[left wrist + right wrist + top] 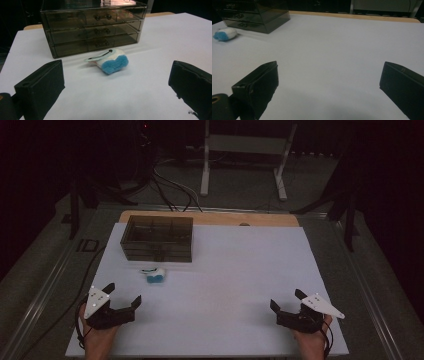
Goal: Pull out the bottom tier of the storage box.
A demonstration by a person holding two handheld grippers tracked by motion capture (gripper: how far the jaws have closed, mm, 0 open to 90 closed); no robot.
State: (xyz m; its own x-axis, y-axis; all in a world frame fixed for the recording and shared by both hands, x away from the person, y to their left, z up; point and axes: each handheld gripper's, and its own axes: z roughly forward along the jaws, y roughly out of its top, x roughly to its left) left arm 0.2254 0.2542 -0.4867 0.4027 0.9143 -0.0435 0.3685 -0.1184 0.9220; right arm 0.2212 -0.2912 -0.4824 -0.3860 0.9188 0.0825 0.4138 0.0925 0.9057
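Two hand-held grippers, your left point(122, 295) and right point(286, 301), rest wide open and empty; the blue-and-white pad point(111, 60) before the closed drawer box point(92, 27) awaits your grasp.

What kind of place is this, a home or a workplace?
Probably a lab or recording room, not a home: a table under a plain white sheet, loose cables on the floor behind it, and a metal stand against dark surroundings.

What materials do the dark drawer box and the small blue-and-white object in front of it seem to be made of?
The dark see-through three-drawer box looks like smoked, glossy plastic: it shows reflections and its inside edges. The small blue-and-white object seems soft: its blue end looks fuzzy, perhaps fleece; the white part is unclear.
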